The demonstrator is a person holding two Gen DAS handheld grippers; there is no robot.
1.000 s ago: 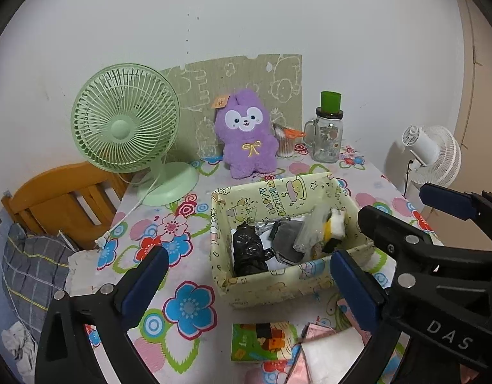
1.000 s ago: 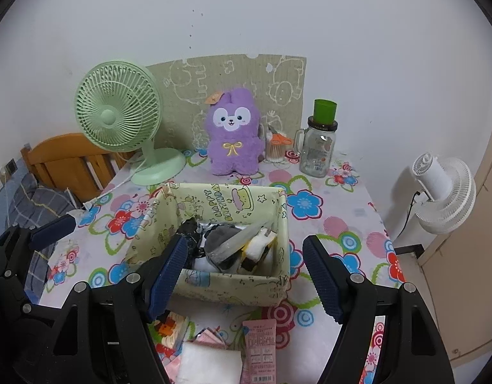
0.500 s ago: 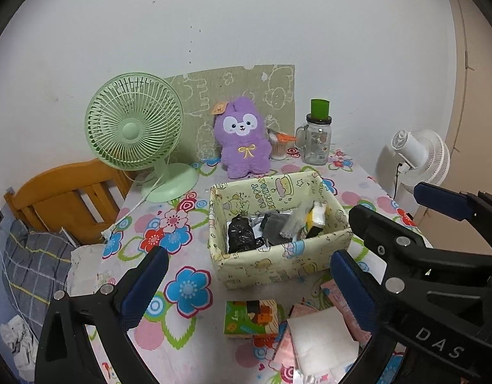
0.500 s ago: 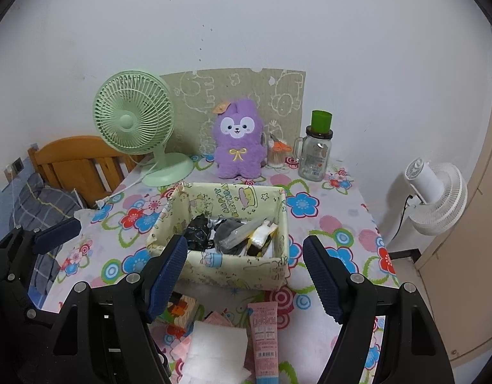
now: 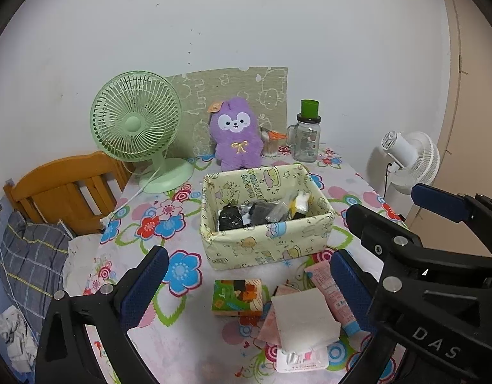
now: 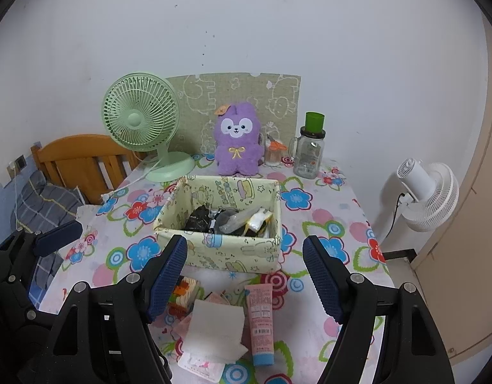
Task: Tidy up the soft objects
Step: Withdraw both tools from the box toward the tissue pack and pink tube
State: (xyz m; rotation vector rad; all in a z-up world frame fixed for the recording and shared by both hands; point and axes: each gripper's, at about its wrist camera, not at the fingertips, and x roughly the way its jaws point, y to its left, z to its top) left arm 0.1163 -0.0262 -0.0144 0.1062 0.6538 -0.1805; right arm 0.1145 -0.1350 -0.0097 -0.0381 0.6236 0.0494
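Even, soft indoor light; sharp, fisheye-curved edges

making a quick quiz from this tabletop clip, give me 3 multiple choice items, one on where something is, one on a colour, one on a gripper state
1. Where does the purple plush toy stand?
A. inside the box
B. behind the patterned box, by the wall
C. on the chair

2. What colour is the desk fan on the table?
A. white
B. light green
C. blue

3. How is the right gripper?
A. open, holding nothing
B. shut on the pink tube
C. shut on the plush

Answers:
1 B: the plush sits upright beyond the box's far wall.
2 B: its cage and base are pale green.
3 A: its blue pads stand wide apart with only table between them.
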